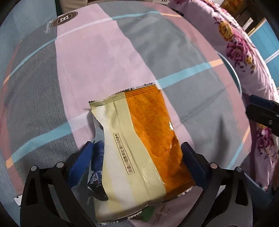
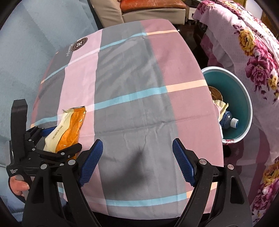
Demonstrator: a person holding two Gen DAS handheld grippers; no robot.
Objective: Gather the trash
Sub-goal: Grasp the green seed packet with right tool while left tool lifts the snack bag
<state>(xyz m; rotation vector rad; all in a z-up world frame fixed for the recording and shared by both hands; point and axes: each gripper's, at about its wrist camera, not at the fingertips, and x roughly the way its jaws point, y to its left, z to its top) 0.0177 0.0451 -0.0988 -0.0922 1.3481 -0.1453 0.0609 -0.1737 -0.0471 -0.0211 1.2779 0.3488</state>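
Note:
An orange and cream snack wrapper lies flat on the checked tablecloth. My left gripper points down over it, jaws wide, with the wrapper between the blue pads; the right pad sits at the wrapper's orange edge. The right wrist view shows the same wrapper inside the left gripper at the table's left edge. My right gripper is open over bare cloth with nothing between its fingers. A teal bin stands beside the table on the right.
The bin holds a plastic bottle and crumpled paper. A floral blanket hangs behind and right of it. A hand grips the left tool's handle. A beige seat with a brown cushion lies beyond the table.

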